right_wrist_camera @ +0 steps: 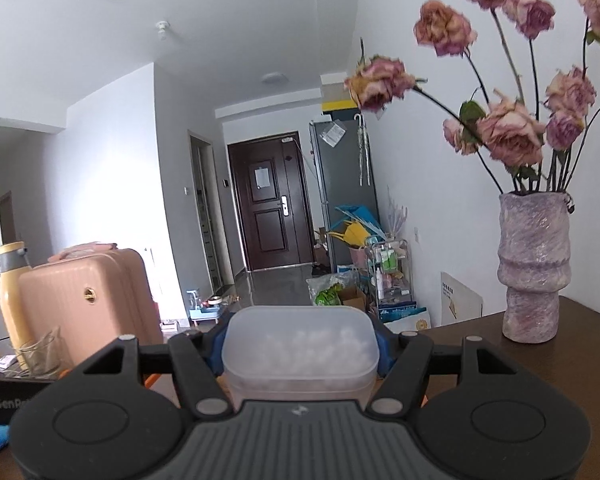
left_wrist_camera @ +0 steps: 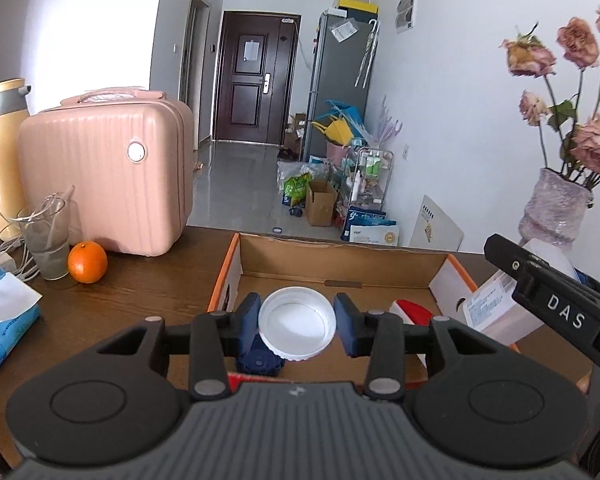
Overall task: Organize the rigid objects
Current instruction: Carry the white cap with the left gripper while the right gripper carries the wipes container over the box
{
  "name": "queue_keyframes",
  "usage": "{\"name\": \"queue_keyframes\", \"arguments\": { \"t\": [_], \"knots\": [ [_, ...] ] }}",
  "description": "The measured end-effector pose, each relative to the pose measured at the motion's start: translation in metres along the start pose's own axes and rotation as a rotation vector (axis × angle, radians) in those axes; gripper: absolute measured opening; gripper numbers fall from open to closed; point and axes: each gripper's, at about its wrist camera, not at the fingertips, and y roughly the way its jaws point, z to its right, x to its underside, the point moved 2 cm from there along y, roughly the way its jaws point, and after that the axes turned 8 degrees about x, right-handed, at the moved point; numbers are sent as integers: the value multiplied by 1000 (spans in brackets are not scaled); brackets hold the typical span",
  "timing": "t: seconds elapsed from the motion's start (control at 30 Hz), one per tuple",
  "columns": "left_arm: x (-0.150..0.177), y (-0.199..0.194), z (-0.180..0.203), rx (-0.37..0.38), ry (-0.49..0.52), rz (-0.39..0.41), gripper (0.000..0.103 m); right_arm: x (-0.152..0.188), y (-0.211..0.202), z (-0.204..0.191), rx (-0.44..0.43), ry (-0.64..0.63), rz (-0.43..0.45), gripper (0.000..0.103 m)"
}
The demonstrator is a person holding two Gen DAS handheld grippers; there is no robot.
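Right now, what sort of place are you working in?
Most likely a lived-in flat, at a wooden table facing the entrance hall: a dark front door, a grey fridge beside it, and a vase of dried roses on the table.

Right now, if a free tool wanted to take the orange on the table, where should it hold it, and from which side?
Grip the orange across its round middle, coming from above. The glass stands close on its left and the pink case is behind it, so a side approach looks crowded; the top is clear.

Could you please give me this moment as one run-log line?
left gripper: shut on white lid | right gripper: shut on plastic tub | cardboard box: below lid
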Motion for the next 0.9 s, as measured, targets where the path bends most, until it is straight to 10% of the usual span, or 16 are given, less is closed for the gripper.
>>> {"name": "queue_keyframes", "arguments": {
  "t": [0.9],
  "knots": [
    [-8,110,-26,-102,-9,-164,41,12,89,-10,28,-57,-121,65]
  ]
}}
